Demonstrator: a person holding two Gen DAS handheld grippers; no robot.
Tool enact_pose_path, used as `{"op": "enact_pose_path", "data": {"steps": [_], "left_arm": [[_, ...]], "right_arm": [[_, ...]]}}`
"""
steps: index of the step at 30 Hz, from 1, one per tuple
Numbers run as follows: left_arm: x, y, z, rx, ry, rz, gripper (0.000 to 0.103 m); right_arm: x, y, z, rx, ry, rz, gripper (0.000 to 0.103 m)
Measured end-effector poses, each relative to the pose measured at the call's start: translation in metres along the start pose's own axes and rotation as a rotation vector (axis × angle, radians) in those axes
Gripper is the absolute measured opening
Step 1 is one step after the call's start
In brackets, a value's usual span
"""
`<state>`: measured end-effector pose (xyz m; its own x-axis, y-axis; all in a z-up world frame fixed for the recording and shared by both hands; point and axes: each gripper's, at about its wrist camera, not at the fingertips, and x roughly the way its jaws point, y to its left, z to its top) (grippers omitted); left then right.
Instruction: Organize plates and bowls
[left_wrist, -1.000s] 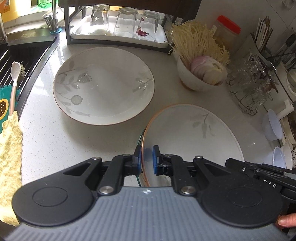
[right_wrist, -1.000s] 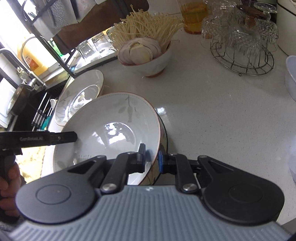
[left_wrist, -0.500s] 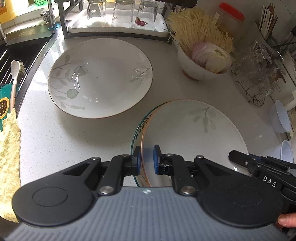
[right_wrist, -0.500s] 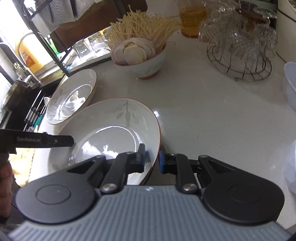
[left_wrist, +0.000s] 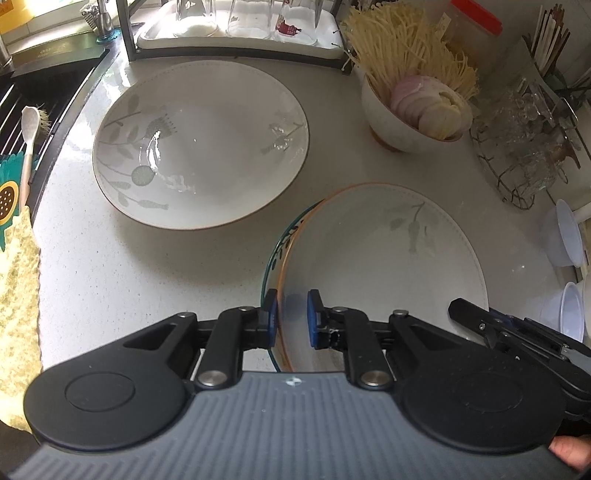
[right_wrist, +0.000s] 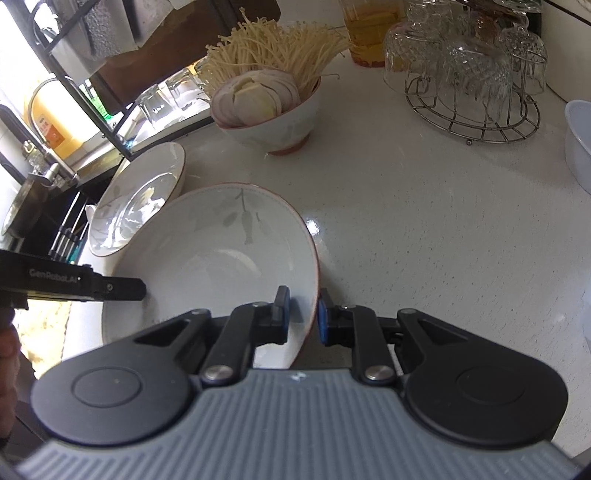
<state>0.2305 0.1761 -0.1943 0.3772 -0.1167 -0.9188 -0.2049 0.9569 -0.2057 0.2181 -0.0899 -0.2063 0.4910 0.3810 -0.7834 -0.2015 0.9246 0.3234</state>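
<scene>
A white leaf-patterned bowl (left_wrist: 384, 258) sits nested in a green-rimmed bowl (left_wrist: 280, 243) whose edge peeks out at its left. My left gripper (left_wrist: 291, 314) is shut on the near-left rims of the stack. My right gripper (right_wrist: 303, 314) is shut on the white bowl's (right_wrist: 207, 258) right rim. A second large leaf-patterned plate (left_wrist: 199, 144) lies on the counter to the left; it also shows in the right wrist view (right_wrist: 136, 203).
A bowl of enoki mushrooms and sliced onion (left_wrist: 417, 107) stands behind. A wire rack of glasses (right_wrist: 472, 81) is at the right, a tray of tumblers (left_wrist: 240, 33) at the back, the sink (left_wrist: 26, 99) and a yellow cloth (left_wrist: 18, 302) at the left, plastic bowls (left_wrist: 569, 236) far right.
Both grippers have carried the bowl a little nearer and lower; the scene behind shifted away. The green-rimmed bowl's edge now shows more under the white bowl. Grips unchanged.
</scene>
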Motion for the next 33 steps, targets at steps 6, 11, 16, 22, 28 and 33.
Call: {"op": "enact_pose_path", "data": {"steps": [6, 11, 16, 22, 28, 33], "left_arm": [[-0.005, 0.0, -0.002, -0.03, 0.026, -0.008, 0.027], [-0.018, 0.001, -0.004, 0.002, -0.012, -0.003, 0.039], [-0.034, 0.005, -0.004, 0.018, -0.055, -0.008, 0.039], [-0.069, 0.008, -0.006, 0.084, -0.145, -0.027, 0.039], [-0.11, 0.013, -0.008, 0.107, -0.231, -0.082, 0.039], [-0.147, 0.018, -0.014, 0.14, -0.305, -0.101, 0.039]], "right_arm": [[0.002, 0.001, -0.001, 0.013, 0.002, -0.003, 0.02], [0.003, 0.001, 0.001, 0.036, -0.003, -0.011, 0.02], [-0.007, 0.005, 0.006, 0.039, -0.036, -0.041, 0.02], [-0.03, 0.015, 0.012, 0.035, -0.094, -0.095, 0.02], [-0.072, 0.039, 0.017, 0.024, -0.184, -0.109, 0.02], [-0.101, 0.067, 0.017, -0.005, -0.232, -0.083, 0.02]]}}
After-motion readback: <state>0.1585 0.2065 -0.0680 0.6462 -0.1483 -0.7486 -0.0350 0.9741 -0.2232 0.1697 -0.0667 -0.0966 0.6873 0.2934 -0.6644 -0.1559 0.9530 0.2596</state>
